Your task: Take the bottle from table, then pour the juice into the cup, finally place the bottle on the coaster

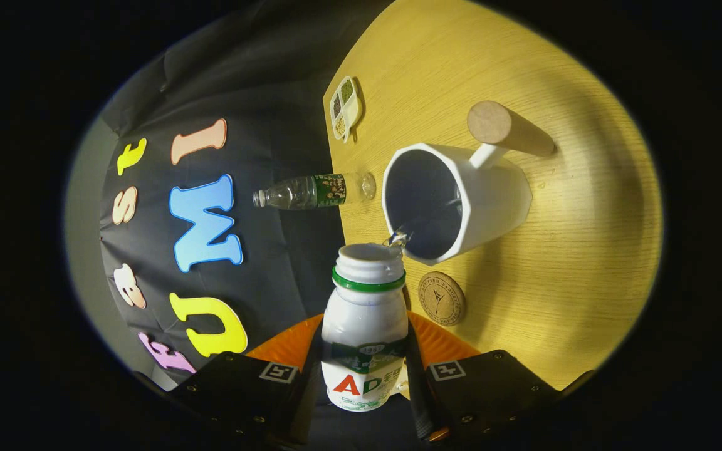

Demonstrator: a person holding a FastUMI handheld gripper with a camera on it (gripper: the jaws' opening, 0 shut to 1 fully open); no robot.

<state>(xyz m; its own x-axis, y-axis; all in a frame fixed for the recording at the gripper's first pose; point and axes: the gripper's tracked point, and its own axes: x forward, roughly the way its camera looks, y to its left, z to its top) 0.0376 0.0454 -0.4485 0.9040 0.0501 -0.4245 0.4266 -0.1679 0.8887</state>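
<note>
Pale wood-grain tabletop (561, 263) is tilting across our view beside the booth's black cloth wall. We are clamping the gripper (364, 376) on the small white bottle (364, 326) with the green neck ring, both fingers pressing its sides. We are tipping its open mouth against the rim of the white faceted cup (455, 200), where a thin clear stream is running in. The cup's round wooden handle (508, 128) is pointing away from us. Just beside the bottle and below the cup, the round cork coaster (441, 298) is lying bare. Beyond, a clear plastic water bottle (314, 191) and a small sectioned dish (344, 108) are sitting at the table's edge.
</note>
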